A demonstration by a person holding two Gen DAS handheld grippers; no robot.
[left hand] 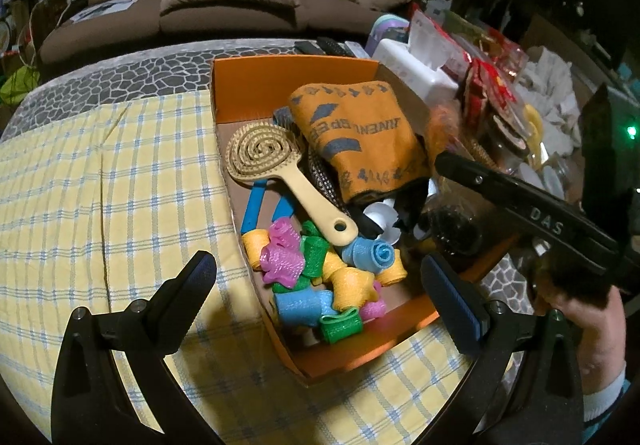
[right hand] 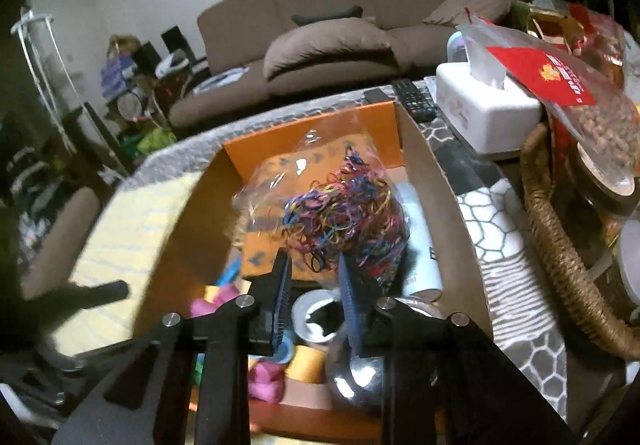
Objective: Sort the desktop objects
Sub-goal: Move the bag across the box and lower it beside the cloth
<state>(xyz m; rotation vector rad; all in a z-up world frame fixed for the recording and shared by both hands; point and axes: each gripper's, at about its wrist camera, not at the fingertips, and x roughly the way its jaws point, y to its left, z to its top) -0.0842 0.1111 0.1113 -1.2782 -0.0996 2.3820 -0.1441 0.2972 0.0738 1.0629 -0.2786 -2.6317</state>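
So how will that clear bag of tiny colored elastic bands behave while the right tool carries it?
The bag of elastic bands probably stays floppy: its clear film looks crinkled and shapeless above the right tool. It is likely light, being thin film and small loops. The glossy plastic may slip, since the tool pinches only the lower part.

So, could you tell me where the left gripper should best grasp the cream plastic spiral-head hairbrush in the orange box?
Probably the cream plastic spiral-head hairbrush by its slim handle, from above: the handle lies exposed atop the clutter, pointing toward the open left gripper, while the wide head is beside the orange towel.
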